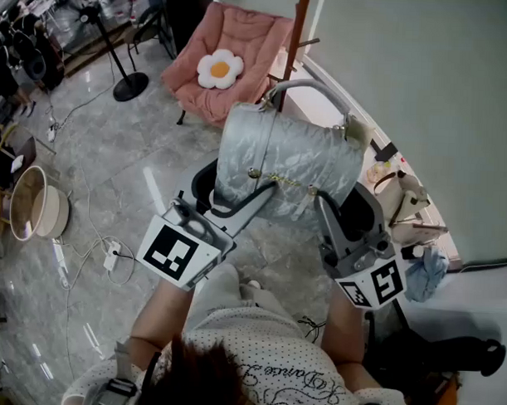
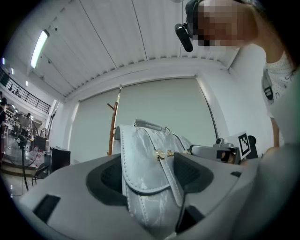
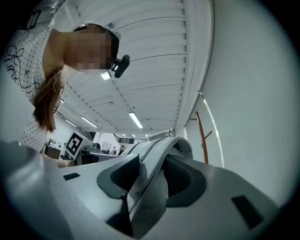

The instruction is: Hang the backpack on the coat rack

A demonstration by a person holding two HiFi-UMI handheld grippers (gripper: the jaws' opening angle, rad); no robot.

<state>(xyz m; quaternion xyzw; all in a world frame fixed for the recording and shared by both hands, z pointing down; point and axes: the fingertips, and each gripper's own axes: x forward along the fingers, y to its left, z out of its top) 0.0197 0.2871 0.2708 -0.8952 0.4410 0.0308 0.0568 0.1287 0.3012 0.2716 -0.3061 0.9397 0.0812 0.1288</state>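
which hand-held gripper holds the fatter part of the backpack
The left hand-held gripper: a thick fold of the backpack fills its jaws; the right hand-held gripper pinches only a thin band.

Backpack (image 1: pixel 288 161) in frt of coat rack (image 1: pixel 297 33), armchair (image 1: pixel 251 35) L of rack

Bright ceiling strip lights (image 3: pixel 136 119); fisheye views darken at corners.

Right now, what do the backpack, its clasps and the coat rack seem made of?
Backpack: probably faux leather, silvery-grey with a soft sheen, wrinkled and stitched along its edges. Clasps: gold-toned metal, judging by their glint. Coat rack: apparently wood, matte reddish-brown, with angled pegs.
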